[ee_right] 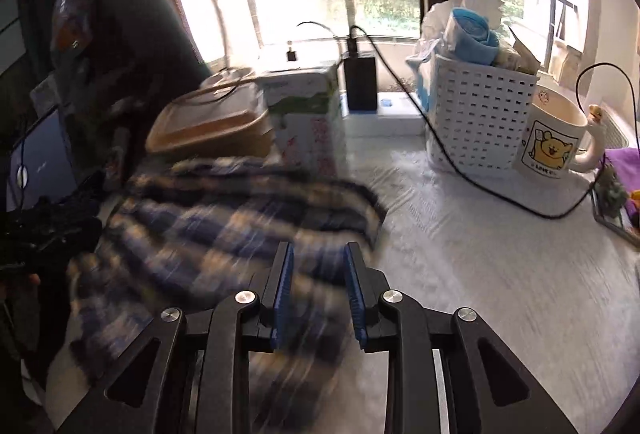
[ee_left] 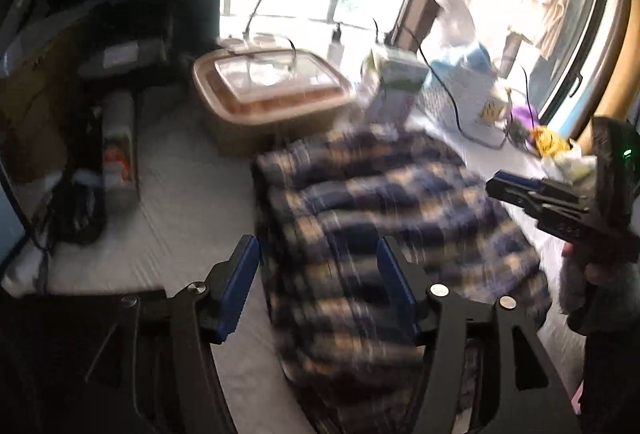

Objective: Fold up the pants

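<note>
Pants [ee_left: 384, 218] motion-blurred (plaid smeared); lower edge cropped

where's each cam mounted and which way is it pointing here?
Left wrist: on the left tool, looking forward over the plaid pants toward the window; its open fingers show, and the right tool enters at right.
Right wrist: on the right tool, facing the window, white basket and cat mug; open fingers show, left tool at left edge.
Shared: pants, brown lidded container, basket.

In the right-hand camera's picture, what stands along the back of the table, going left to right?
Brown lidded box → carton → black charger → white basket → cat mug.
</note>
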Action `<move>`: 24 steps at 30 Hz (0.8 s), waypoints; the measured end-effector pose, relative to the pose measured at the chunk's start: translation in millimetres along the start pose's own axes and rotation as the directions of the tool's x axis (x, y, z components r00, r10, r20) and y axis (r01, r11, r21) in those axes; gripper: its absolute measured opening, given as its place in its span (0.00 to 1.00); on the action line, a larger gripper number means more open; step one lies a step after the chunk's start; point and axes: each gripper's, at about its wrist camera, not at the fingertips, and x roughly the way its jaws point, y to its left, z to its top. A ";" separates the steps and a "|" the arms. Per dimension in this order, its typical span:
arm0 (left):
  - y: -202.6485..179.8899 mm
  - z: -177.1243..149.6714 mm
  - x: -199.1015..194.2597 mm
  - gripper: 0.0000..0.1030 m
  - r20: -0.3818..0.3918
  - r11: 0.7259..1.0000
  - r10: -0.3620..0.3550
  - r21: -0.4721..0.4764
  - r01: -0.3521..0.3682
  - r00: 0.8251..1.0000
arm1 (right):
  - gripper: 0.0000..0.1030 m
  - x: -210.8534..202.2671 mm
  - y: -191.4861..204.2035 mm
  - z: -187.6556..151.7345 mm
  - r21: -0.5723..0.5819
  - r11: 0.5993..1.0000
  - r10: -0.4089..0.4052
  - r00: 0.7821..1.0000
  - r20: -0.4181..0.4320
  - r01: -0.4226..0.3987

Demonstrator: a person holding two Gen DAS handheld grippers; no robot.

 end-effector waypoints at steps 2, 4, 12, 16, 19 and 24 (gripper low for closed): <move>2.0 -9.8 8.8 0.60 -0.030 1.000 0.003 -0.020 -0.003 1.000 | 0.60 -4.5 7.0 -8.7 0.001 1.000 0.012 1.000 -0.008 -0.012; 6.2 -20.1 13.4 0.60 -0.047 0.999 -0.004 -0.042 0.002 0.999 | 0.60 -5.2 14.7 -22.4 -0.013 1.000 0.012 0.999 -0.030 -0.012; 0.4 -44.5 15.0 0.60 -0.044 1.000 0.029 -0.005 -0.030 0.999 | 0.60 0.0 24.9 -71.9 -0.035 0.998 -0.056 0.993 -0.099 0.053; -3.1 -49.9 12.1 0.60 -0.042 0.999 0.040 -0.001 -0.040 0.998 | 0.60 -5.3 28.5 -78.5 -0.057 0.995 -0.089 0.991 -0.105 0.083; -4.0 -56.9 5.1 0.60 -0.049 0.999 0.045 0.008 -0.044 0.998 | 0.60 -12.3 28.7 -86.7 -0.074 0.992 -0.107 0.989 -0.098 0.100; 1.2 -67.2 -10.6 0.61 -0.068 0.999 0.020 -0.034 -0.022 0.998 | 0.61 -24.5 23.8 -97.4 -0.059 0.993 -0.104 0.990 -0.099 0.098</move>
